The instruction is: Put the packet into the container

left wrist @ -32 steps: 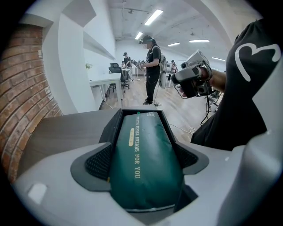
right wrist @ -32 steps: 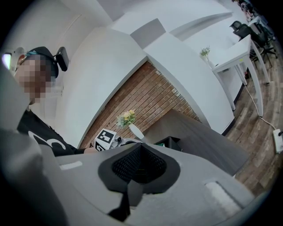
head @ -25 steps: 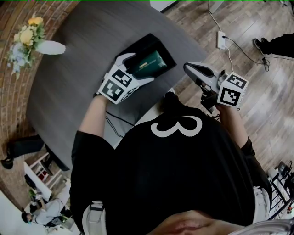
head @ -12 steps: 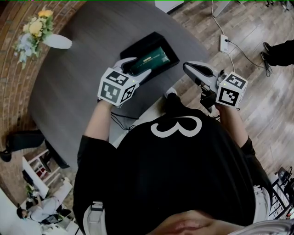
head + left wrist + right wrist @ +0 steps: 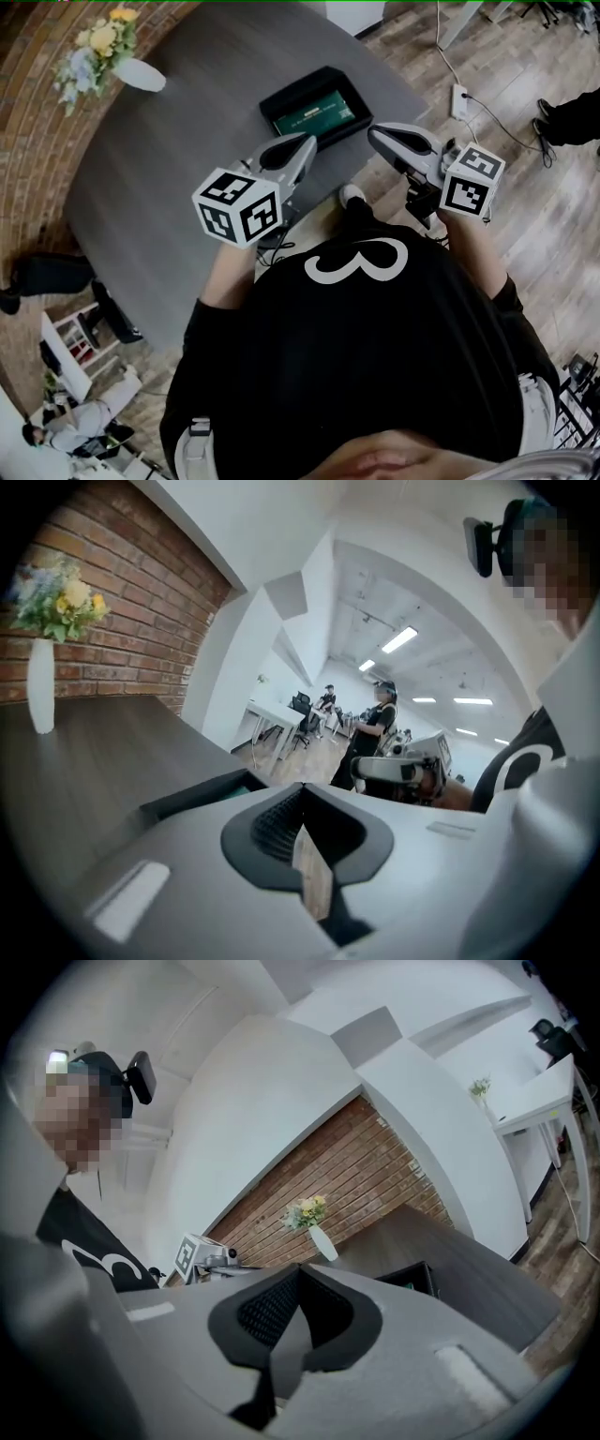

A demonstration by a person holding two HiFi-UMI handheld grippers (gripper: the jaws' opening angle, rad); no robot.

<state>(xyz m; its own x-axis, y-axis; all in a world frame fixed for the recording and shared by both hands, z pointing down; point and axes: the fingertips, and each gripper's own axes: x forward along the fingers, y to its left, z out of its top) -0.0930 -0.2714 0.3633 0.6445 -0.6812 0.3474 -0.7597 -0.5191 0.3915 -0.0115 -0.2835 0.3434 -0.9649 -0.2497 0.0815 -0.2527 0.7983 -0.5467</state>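
2 claws: both empty, both held up off the surface (image 5: 159, 169).
left claw (image 5: 302, 148) (image 5: 300, 794): jaws have just been closing and are now fully together w/ nothing btwn them. It hangs over the surface's near edge, tip nr the container's near side, apart from it.
right claw (image 5: 380, 134) (image 5: 298, 1274): jaws together, nothing held. It's past the surface's edge, over the wood floor (image 5: 525, 197), to the right of the container and apart from it.
packet (image 5: 317, 113): green, lying flat inside the container.
container (image 5: 291, 86): black, shallow, rectangular, open-topped. It sits on the surface nr the near edge.
vase (image 5: 141, 75): white, w/ yellow & pale flowers (image 5: 94, 47), at the surface's far side by the brick wall (image 5: 28, 112), well apart from the container.
power strip (image 5: 458, 94): white, w/ cable, on the floor beyond the right claw.
person: black top (image 5: 375, 356) w/ a white mark on it.
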